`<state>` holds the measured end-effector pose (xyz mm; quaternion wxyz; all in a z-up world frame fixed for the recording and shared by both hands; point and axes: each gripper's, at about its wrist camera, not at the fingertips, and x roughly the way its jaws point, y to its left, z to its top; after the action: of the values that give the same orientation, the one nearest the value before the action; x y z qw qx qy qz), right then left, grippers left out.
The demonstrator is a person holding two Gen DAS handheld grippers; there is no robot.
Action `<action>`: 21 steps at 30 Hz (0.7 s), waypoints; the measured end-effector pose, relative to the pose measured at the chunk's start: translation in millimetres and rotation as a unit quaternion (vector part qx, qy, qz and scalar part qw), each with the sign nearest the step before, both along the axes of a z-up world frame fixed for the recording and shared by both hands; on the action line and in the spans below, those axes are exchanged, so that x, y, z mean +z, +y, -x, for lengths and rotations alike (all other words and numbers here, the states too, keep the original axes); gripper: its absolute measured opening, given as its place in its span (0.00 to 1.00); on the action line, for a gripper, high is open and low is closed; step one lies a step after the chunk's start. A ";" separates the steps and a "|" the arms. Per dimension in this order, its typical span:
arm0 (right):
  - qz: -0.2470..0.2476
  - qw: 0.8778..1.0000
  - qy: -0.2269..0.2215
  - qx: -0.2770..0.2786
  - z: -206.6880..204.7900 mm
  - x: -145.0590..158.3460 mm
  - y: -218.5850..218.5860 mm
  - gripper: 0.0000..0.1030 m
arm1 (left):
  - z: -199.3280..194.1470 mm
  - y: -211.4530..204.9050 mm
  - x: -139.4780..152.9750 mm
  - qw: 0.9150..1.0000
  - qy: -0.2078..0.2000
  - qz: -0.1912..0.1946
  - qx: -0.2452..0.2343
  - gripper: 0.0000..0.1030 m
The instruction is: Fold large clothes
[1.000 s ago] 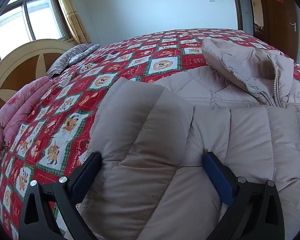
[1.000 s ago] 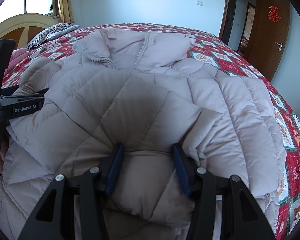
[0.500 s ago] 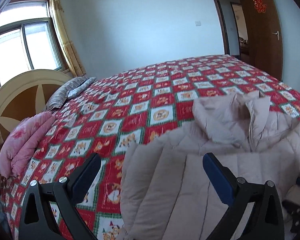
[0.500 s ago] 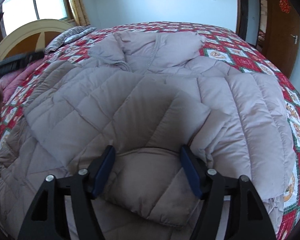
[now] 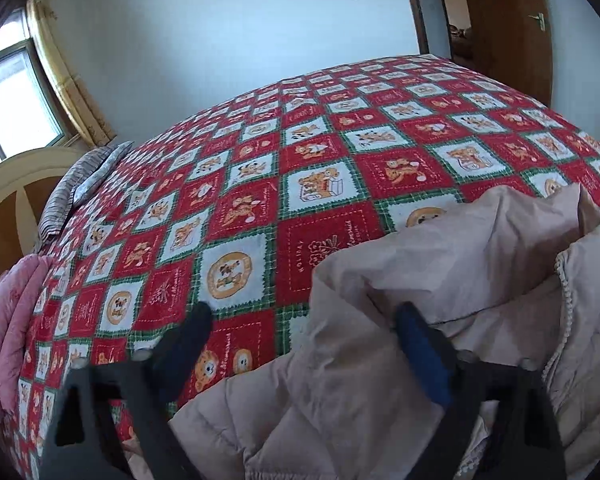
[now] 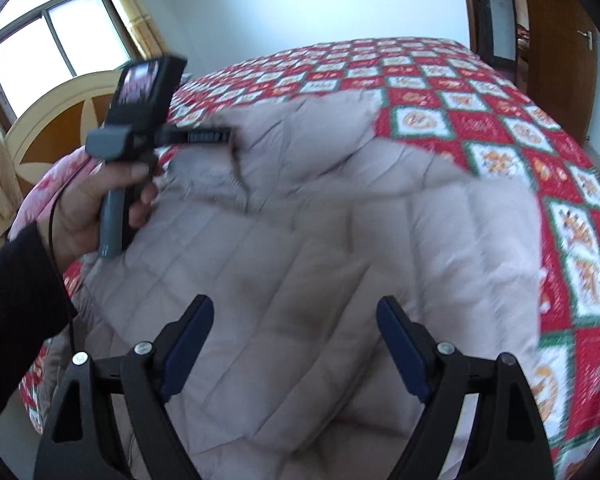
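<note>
Both tools gape (apart) above jacket point(image 6: 300, 240); bedspread point(image 5: 260, 200) beyond.

Right gripper point(image 6: 294, 332): black angular frame, blue finger pads point(image 6: 400, 350), silver screws at the pivots. Left gripper point(image 5: 302, 334): same build, blurred. Left hand point(image 6: 96, 204), at left of frame: bare skin, black sleeve point(image 6: 12, 300), thin black cable point(image 6: 62, 276), grey handle point(image 6: 114, 220).
</note>
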<state>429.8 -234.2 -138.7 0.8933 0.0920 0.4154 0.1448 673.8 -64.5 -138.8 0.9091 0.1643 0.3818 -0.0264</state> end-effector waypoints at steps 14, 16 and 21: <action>-0.044 0.989 0.059 -0.127 -192.4 15.5 -34.5 0.84 | 7.3 -0.1 12.5 0.998 -0.003 0.026 -0.048 0.06; -0.021 0.988 0.081 -0.127 -209.1 7.2 -30.1 0.81 | 9.3 1.3 17.6 0.998 -0.005 0.033 -0.049 0.05; 0.000 0.988 0.114 -0.106 -203.4 -9.4 -33.9 0.36 | 18.9 9.0 33.5 0.997 -0.017 0.048 -0.053 0.05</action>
<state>633.2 -268.1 -148.1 0.8504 0.1509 0.5026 0.0381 654.9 -55.5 -105.3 0.9196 0.1409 0.3555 -0.0897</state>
